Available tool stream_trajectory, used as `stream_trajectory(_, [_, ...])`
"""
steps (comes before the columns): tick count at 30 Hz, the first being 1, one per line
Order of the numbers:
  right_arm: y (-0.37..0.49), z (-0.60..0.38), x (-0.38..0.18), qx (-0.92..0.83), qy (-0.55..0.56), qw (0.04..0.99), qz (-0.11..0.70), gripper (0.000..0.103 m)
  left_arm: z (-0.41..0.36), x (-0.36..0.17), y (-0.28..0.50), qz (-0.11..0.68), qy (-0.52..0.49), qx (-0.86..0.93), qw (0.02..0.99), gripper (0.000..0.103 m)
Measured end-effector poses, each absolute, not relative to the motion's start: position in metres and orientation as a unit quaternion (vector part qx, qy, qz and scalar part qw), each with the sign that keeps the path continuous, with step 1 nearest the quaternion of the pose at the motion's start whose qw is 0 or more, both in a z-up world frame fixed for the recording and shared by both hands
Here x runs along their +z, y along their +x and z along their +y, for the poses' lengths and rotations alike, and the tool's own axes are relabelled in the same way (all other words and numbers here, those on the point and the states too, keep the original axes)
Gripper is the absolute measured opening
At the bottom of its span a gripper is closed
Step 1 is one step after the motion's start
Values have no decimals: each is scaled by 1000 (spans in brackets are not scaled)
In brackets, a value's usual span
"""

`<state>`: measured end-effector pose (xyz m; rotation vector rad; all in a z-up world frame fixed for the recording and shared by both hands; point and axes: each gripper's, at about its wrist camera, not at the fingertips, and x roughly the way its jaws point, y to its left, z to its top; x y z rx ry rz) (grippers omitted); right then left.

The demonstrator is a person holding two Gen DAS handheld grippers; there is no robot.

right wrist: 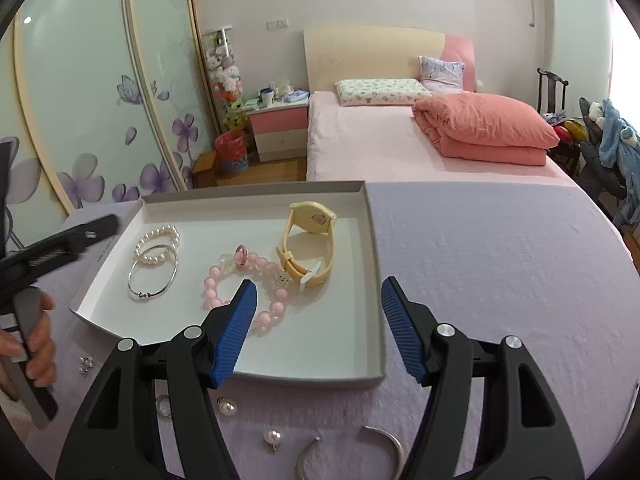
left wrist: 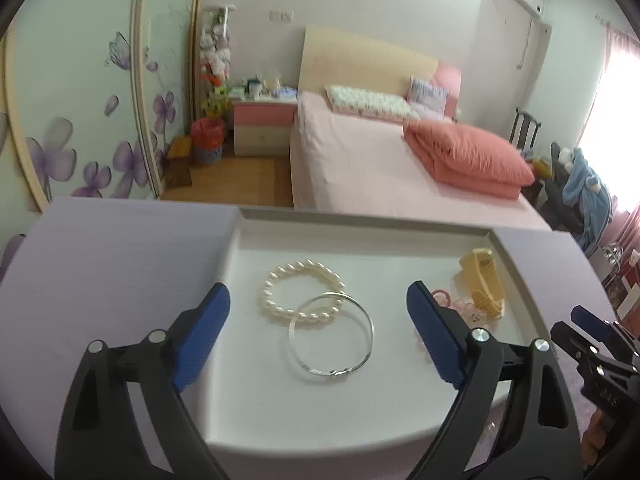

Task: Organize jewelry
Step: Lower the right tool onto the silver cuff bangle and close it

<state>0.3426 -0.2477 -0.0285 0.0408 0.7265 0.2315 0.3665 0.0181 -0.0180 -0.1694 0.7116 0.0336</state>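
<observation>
Currently, the scene reads as follows.
Left gripper [left wrist: 318,304]: jaws spread wide and holding nothing, poised over the left half of the tray, blue pads either side of two overlapping bangles.
Right gripper [right wrist: 318,300]: jaws likewise wide apart and empty, hovering above the tray's near right corner; its left pad stands in front of the pink bead bracelet.
Tray [right wrist: 256,190]: shallow white box with grey rim on a lilac cloth [right wrist: 500,272], its long axis running left to right, the near edge closest to the cameras.
Pearl bracelet [left wrist: 288,272]: lies flat at the tray's left, its near arc beneath the silver bangle [left wrist: 370,328], whose clasp points toward the cameras.
Pink bead bracelet [right wrist: 218,294]: flat at mid-tray, touching the watch strap.
Yellow watch [right wrist: 310,216]: stands on edge at the far right of the tray, face turned up and away, strap looped toward the near side.
Open room: bare tray floor lies near the front right corner; wide bare cloth lies to the right of the tray.
Loose pieces: pearl earrings [right wrist: 272,438] and an open silver cuff [right wrist: 384,436] rest on the cloth in front of the tray.
Writing: none can be read.
</observation>
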Motion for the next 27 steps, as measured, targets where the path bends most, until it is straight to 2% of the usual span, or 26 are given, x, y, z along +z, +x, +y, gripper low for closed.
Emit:
stream_trajectory(8, [309, -277, -12, 97, 43, 938, 330, 65, 49, 18, 284, 302, -76, 42, 949, 97])
stream_trajectory(15, [272, -301, -18, 80, 61, 940, 325, 69, 63, 19, 199, 280, -60, 51, 957, 99])
stream_trajectory(21, [253, -302, -51, 75, 49, 926, 367, 71, 67, 1, 153, 281, -56, 53, 957, 99])
stream_trajectory(27, [246, -286, -73, 83, 25, 909, 408, 79, 71, -9, 134, 287, -49, 55, 955, 99])
